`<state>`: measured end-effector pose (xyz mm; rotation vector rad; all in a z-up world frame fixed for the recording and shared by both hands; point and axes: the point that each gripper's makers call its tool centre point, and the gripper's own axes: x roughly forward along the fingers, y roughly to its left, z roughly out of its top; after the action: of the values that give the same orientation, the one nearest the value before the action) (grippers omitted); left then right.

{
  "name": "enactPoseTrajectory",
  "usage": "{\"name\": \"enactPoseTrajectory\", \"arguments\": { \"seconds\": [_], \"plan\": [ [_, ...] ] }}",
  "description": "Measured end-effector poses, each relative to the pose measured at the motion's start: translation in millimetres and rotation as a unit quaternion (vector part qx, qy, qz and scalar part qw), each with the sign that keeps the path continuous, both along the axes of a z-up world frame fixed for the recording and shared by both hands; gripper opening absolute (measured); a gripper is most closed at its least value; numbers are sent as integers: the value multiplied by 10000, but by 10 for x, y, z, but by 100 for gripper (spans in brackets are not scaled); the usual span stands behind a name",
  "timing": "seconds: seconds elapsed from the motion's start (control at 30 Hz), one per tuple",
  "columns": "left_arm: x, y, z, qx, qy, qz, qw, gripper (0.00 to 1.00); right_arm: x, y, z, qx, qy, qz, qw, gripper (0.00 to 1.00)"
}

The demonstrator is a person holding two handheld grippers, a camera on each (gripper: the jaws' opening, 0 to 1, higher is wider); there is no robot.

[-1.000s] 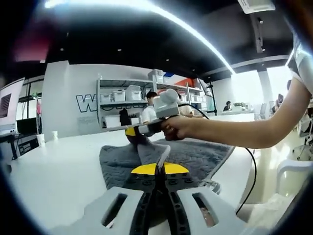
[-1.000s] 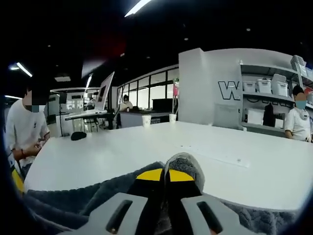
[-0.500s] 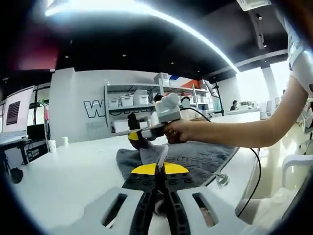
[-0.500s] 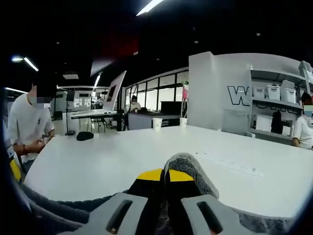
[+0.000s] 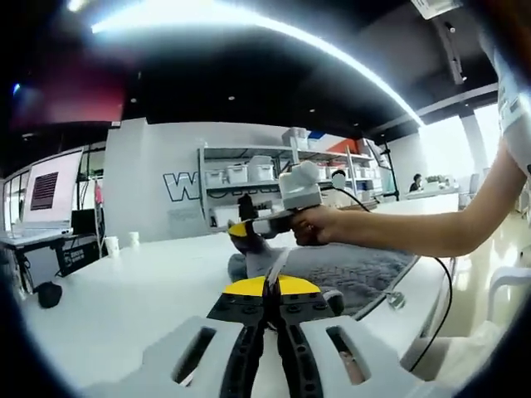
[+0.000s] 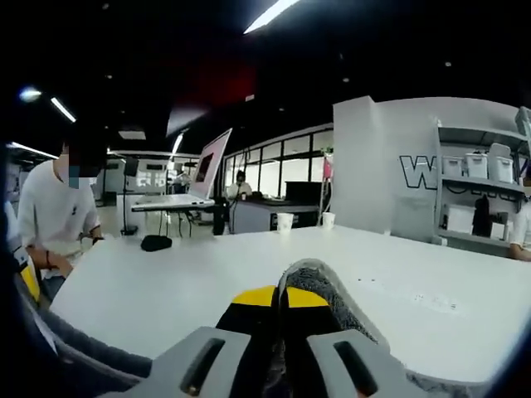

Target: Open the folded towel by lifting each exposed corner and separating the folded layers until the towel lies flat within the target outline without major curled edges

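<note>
Unfolding step: both hand-held grippers, left (image 5: 271,292) and right (image 6: 280,300), pinched towel (image 5: 353,269) edges above tabletop (image 5: 124,290). Next, judged: spread apart, lay flat.

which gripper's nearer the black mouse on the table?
Right, as far as the angle allows. The mouse lies ahead-left of the right gripper, which pinches the towel. The left gripper sees it far off at the table's edge.
</note>
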<state>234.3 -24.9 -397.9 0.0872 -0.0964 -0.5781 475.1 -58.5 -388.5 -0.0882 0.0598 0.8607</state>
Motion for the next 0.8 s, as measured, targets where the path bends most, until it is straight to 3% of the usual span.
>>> {"name": "enactPoseTrajectory", "arguments": {
  "seconds": [0.27, 0.53, 0.8],
  "plan": [
    [-31, 292, 55, -4, -66, 326, 9994, 1, -28, 362, 120, 5, -138, 213, 9997, 0],
    [-48, 496, 56, -12, -100, 538, 9985, 1, -41, 590, 80, -22, -93, 329, 9994, 0],
    [-45, 739, -9, -121, -13, 866, 9962, 1, -49, 1015, 38, -167, -60, 602, 9980, 0]
  ]
}}
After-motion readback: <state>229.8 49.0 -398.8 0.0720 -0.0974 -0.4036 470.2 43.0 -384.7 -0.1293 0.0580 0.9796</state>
